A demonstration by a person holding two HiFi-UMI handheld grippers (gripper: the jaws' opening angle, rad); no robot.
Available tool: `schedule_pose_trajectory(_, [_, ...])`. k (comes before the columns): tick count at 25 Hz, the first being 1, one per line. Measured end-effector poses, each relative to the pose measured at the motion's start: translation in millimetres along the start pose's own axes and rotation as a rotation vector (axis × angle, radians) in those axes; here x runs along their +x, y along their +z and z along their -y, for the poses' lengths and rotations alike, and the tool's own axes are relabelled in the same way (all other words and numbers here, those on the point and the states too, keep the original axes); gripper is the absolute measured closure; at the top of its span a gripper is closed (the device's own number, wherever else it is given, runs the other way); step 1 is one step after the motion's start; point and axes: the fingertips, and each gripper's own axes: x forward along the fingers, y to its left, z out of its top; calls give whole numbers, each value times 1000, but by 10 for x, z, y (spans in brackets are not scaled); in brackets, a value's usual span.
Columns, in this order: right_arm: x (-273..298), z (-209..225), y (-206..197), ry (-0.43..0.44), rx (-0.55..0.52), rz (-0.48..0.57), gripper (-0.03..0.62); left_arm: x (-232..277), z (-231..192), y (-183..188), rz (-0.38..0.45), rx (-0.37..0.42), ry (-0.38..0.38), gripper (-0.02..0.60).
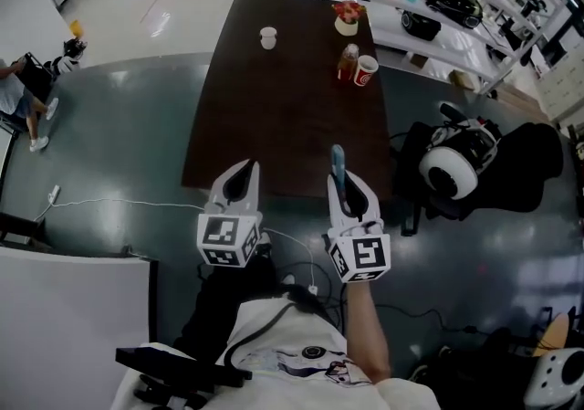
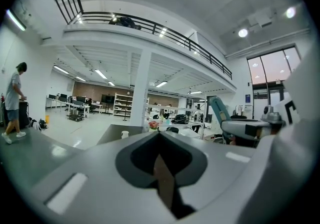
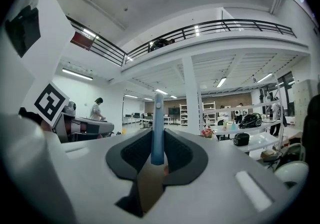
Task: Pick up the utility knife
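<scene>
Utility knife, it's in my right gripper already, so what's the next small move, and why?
Probably just hold the right gripper clamped and the utility knife steady near the edge of the table. The jaws are closed on its blue body, which sticks out beyond them in the air, so the pickup looks done. Loosening now would likely drop it.

1. No word, brand name or number can be read anywhere.
2. Black-and-white square marker patterns, without letters, are borne by the cube (image 1: 226,239) of the left gripper (image 1: 243,173) and the cube (image 1: 361,257) of the right gripper (image 1: 349,184).
3. A white mark is seen on the red cup (image 1: 366,70), too small to be read.
</scene>
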Motion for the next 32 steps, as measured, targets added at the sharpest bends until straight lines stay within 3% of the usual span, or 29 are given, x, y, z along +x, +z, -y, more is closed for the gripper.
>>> schedule_pose_trajectory(9, [-450,-156,-22,6,13,-4,522,-404,237,-91,-11,7,5,584])
schedule_pose_trajectory(32, [-906,-958,15,-57,16,14,522,-1426,-29,-85,27,11,-17,584])
